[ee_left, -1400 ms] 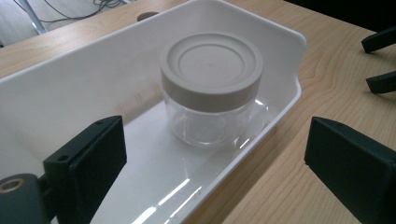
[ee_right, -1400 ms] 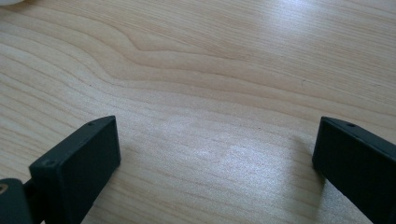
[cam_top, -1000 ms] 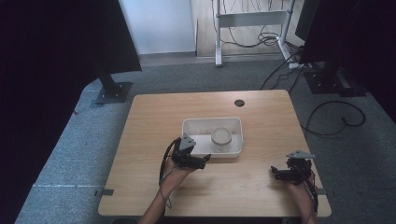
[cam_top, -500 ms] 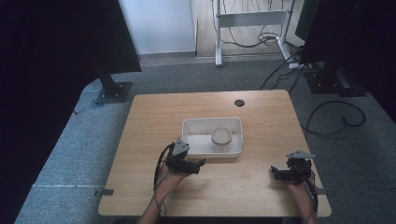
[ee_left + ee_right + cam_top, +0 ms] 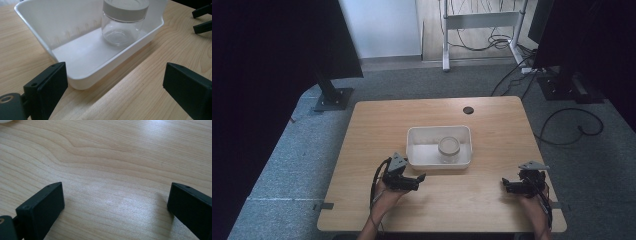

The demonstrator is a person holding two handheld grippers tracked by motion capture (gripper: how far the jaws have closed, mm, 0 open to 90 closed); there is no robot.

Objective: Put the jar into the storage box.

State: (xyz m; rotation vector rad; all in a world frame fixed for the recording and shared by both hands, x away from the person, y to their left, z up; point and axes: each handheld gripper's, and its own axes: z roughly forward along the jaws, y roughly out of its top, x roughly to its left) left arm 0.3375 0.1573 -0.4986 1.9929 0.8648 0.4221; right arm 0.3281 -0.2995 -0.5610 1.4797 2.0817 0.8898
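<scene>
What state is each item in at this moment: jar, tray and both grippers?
Jar: upright, lid on, looks empty, standing in the tray.
Tray: on the table, untouched.
Left gripper: open, holding nothing, beside the tray.
Right gripper: open, holding nothing, over bare tabletop.

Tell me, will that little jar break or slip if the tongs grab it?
The jar looks like clear glass, so it could probably break if dropped. Its smooth round sides may slip between flat tongs. It looks empty, so it is likely light, and standing upright in the white tub, it should not roll.
</scene>
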